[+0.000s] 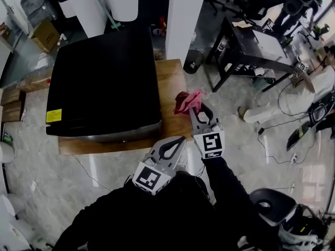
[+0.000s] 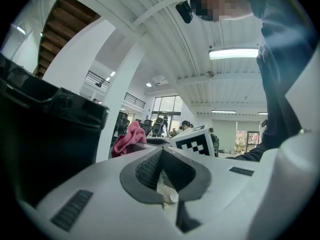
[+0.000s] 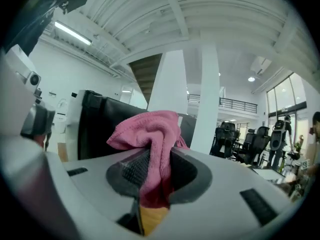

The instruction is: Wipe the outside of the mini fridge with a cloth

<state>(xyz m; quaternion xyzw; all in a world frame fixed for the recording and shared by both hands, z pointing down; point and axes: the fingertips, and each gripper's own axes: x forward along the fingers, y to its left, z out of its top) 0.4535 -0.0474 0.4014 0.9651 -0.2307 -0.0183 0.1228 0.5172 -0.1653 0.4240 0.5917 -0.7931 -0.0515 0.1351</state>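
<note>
Floor (image 1: 47,166): pale polished stone, glossy and reflective. A white square pillar (image 1: 184,14) stands behind the low wooden worktop (image 1: 174,82). A black-framed desk (image 1: 246,48) is to the right, with black office chairs (image 3: 252,143) beyond. A cardboard box (image 1: 45,34) sits at far left. The ribbed white ceiling (image 3: 225,19) carries a lit strip light (image 2: 235,53). Tall glazing (image 3: 295,109) admits daylight.

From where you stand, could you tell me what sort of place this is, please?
Likely an open office or lab workspace: it has black office chairs, a dark workbench and a tall white column under a high ceiling.
</note>
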